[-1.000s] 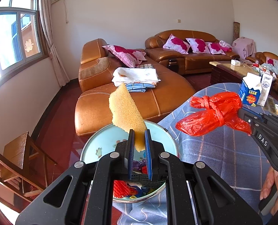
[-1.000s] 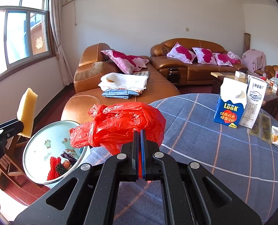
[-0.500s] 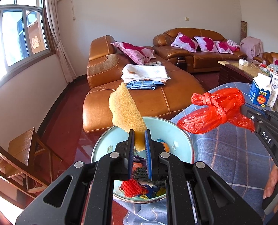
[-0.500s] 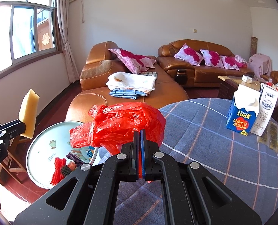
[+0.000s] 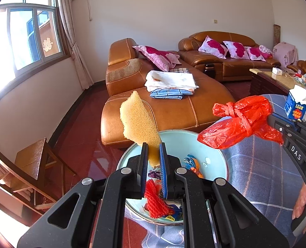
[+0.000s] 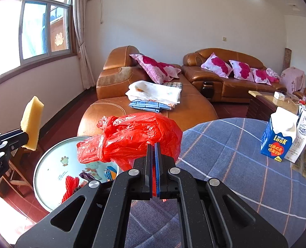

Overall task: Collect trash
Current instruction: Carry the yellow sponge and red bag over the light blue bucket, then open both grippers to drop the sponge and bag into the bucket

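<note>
My left gripper is shut on a yellow sponge and holds it above a pale blue basin with several wrappers and red netting inside. The sponge also shows in the right wrist view, at the left. My right gripper is shut on a knotted red plastic bag, held above the table edge beside the basin. In the left wrist view the bag hangs at the right, over the basin's far rim.
A blue checked tablecloth covers the table. A blue milk carton, a white carton and small wrappers stand at its far right. A leather sofa with folded cloths lies behind. A wooden stool stands at the left.
Both grippers have moved left toward the basin, which now lies more under the left gripper. The sponge and the red bag stay held.
</note>
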`<state>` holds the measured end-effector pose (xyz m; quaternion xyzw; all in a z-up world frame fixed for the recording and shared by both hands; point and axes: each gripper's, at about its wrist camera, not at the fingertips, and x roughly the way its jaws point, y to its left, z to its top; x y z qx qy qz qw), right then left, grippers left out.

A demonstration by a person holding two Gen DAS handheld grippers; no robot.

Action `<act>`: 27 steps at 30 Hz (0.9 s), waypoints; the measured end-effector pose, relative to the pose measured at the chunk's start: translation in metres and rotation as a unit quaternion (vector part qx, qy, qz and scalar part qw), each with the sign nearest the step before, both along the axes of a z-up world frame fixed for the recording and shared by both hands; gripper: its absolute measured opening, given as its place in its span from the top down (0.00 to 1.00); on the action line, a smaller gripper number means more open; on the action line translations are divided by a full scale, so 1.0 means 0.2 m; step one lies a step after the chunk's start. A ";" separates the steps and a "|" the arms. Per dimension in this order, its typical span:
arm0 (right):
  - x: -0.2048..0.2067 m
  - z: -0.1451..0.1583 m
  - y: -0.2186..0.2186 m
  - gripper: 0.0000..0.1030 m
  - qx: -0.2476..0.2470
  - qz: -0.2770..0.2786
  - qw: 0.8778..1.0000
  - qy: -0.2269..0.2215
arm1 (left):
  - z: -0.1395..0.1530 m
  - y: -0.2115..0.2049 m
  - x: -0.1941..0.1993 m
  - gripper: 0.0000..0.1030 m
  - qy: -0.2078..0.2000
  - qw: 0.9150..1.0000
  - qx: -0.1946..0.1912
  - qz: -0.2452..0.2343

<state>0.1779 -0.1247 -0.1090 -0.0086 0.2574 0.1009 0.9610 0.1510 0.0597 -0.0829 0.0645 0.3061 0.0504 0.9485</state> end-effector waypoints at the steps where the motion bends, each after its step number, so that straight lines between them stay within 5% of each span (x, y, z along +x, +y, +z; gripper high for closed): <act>1: 0.00 0.00 0.01 0.97 0.000 0.002 1.000 0.000 | 0.00 0.01 0.00 0.89 0.000 1.000 0.000 0.001; 27: 0.05 0.00 0.22 0.97 -0.015 0.050 0.999 0.001 | 0.05 0.15 0.03 0.89 -0.004 0.999 0.006 0.045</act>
